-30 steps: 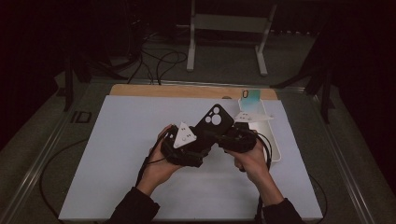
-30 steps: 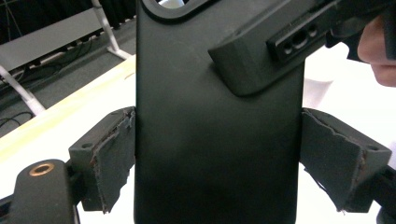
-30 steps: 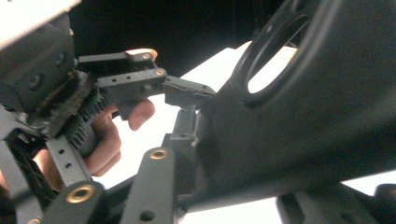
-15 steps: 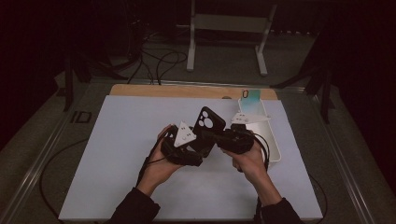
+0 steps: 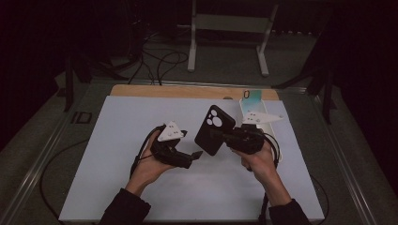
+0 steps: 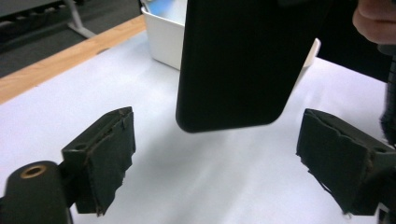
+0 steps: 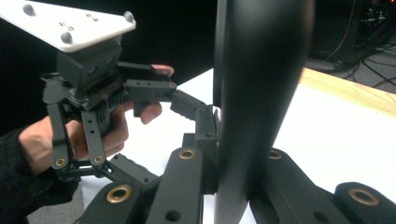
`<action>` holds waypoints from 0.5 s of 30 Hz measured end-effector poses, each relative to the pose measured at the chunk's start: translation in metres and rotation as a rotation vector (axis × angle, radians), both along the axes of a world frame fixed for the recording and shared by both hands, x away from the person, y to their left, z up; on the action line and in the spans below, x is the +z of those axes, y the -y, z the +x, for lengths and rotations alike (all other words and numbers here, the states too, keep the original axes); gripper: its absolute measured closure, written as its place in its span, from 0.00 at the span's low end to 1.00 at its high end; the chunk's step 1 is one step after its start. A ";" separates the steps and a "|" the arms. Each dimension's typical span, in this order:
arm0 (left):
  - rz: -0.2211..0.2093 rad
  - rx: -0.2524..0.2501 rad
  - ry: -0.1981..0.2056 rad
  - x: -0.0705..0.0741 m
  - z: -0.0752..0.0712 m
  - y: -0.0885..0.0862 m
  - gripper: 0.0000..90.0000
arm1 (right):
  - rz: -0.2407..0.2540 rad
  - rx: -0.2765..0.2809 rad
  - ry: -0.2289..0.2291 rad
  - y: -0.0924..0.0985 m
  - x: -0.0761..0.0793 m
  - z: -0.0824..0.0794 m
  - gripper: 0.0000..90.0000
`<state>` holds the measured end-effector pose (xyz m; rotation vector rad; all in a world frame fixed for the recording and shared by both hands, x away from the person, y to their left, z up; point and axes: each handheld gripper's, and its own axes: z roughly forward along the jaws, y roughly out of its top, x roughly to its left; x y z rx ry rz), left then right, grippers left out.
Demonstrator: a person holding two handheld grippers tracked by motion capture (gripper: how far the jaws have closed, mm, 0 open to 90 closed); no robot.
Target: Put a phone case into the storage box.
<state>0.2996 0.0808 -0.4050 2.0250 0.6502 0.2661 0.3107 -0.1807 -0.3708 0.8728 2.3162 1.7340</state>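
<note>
The phone case (image 5: 214, 130) looks like smooth, matt black plastic; behind it, beyond the white paper-like table sheet (image 5: 117, 154), runs a bare wooden strip (image 5: 178, 91).

Dim room, lit table, close views slightly blurred.

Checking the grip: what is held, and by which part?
The right tongs clamp the black phone case at its lower side edge; the left tongs hold nothing.
</note>
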 end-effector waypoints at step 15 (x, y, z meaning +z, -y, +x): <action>-0.021 -0.117 -0.031 -0.003 -0.002 0.009 0.21 | 0.024 0.180 0.043 -0.004 0.006 -0.010 0.95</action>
